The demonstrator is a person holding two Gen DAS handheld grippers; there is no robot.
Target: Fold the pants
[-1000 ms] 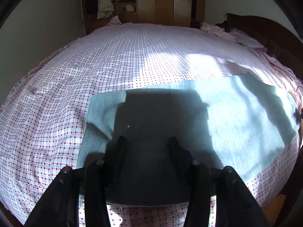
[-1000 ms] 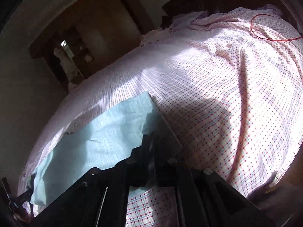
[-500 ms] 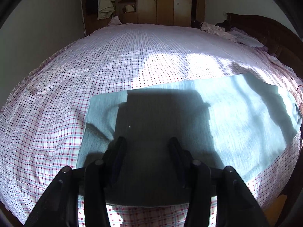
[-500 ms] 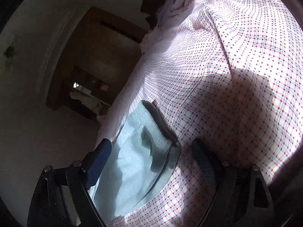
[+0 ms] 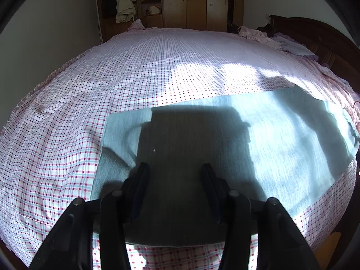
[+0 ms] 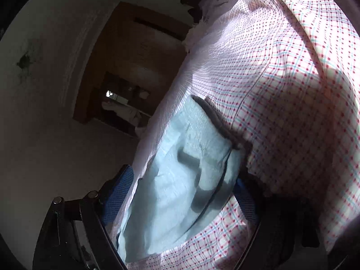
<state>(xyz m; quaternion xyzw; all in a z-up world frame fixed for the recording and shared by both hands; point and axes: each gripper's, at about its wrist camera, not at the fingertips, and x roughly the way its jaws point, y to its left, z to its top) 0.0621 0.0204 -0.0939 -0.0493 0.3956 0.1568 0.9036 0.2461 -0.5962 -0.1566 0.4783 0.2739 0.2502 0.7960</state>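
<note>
Pale blue pants (image 5: 281,139) lying flat on the bed (image 5: 157,72), both grippers hovering w/ jaws apart.

Pants: soft knit-looking fabric, long rectangular strip running from 9 to 3 o'clock across the near bed edge, resting on a pink/red checked sheet (image 5: 56,139) w/ dots, lightly wrinkled. Left gripper (image 5: 175,173) pointing toward 12 o'clock over the strip's left end, fingers spread, holding nothing, casting a blocky shadow. Right gripper (image 6: 186,191) tilting steeply, its blue-padded fingers (image 6: 119,191) wide open, straddling the pants (image 6: 171,191) end where the fabric is bunching into a fold; whether the pads are touching the cloth is unclear.
</note>
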